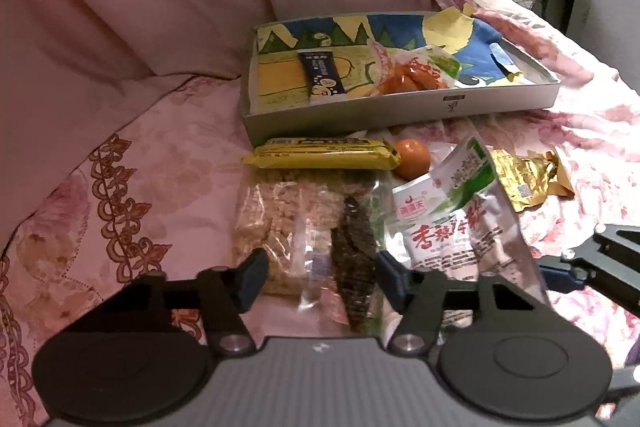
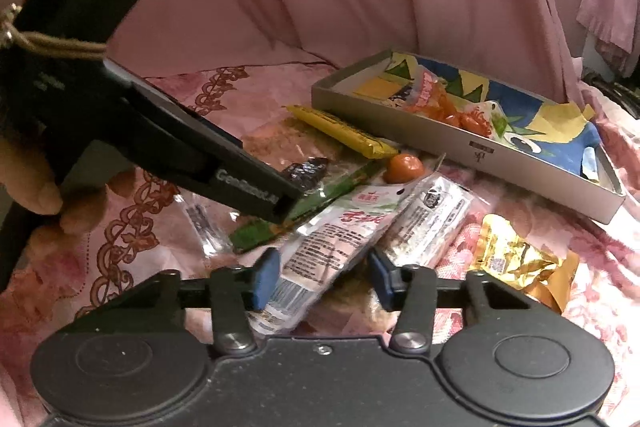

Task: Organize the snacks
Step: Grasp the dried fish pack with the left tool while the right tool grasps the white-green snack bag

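Left gripper (image 1: 320, 275) sits half-closed over a clear snack bag (image 1: 312, 227) with a dark seaweed strip inside; pads flank the bag, contact can't be confirmed. Right gripper (image 2: 322, 277) is narrowed around the end of a white-and-red snack pouch (image 2: 320, 247); left pad looks against it, right pad unclear, so grip can't be called. Both packs lie on the pink floral bedspread (image 1: 120, 187). Just beyond: yellow bar packet (image 1: 324, 153), small orange fruit (image 1: 412, 159), gold wrapper (image 2: 516, 259). Grey tray box (image 1: 400, 111) behind holds a dark sachet (image 1: 322, 73) and an orange snack bag (image 1: 412, 75).
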The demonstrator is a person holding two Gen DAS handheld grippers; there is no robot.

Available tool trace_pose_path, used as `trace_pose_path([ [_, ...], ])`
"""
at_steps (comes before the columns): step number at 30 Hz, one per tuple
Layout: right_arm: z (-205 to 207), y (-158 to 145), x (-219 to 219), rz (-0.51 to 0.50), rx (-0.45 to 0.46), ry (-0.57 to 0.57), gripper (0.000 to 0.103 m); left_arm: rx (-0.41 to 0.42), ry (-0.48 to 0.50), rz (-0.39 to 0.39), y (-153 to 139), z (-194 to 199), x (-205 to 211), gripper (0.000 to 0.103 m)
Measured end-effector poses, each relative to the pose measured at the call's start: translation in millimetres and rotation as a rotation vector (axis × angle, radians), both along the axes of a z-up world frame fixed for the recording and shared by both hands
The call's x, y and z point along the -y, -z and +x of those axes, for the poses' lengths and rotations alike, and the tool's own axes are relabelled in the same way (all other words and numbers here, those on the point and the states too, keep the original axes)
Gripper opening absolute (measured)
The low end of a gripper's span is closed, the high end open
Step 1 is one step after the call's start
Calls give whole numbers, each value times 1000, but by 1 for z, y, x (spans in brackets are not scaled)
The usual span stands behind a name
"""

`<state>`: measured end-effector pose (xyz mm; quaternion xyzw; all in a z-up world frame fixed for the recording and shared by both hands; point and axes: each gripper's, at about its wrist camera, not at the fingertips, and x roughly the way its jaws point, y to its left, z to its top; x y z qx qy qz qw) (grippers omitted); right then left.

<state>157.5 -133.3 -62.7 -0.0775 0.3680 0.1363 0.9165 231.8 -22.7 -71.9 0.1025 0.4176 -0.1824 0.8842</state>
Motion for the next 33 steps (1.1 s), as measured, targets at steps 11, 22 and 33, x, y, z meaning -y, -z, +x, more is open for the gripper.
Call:
trace_pose_path([
  [11, 4, -7, 11, -5, -29, 75, 15, -91, -45, -37, -2, 2, -12, 45],
  [22, -10, -13, 23, 84, -171, 70, 22, -149, -120, -38, 2, 4, -25, 73],
  [33, 4, 9, 36, 313, -337, 142, 47, -201, -105, -116, 7, 10, -22, 53],
])
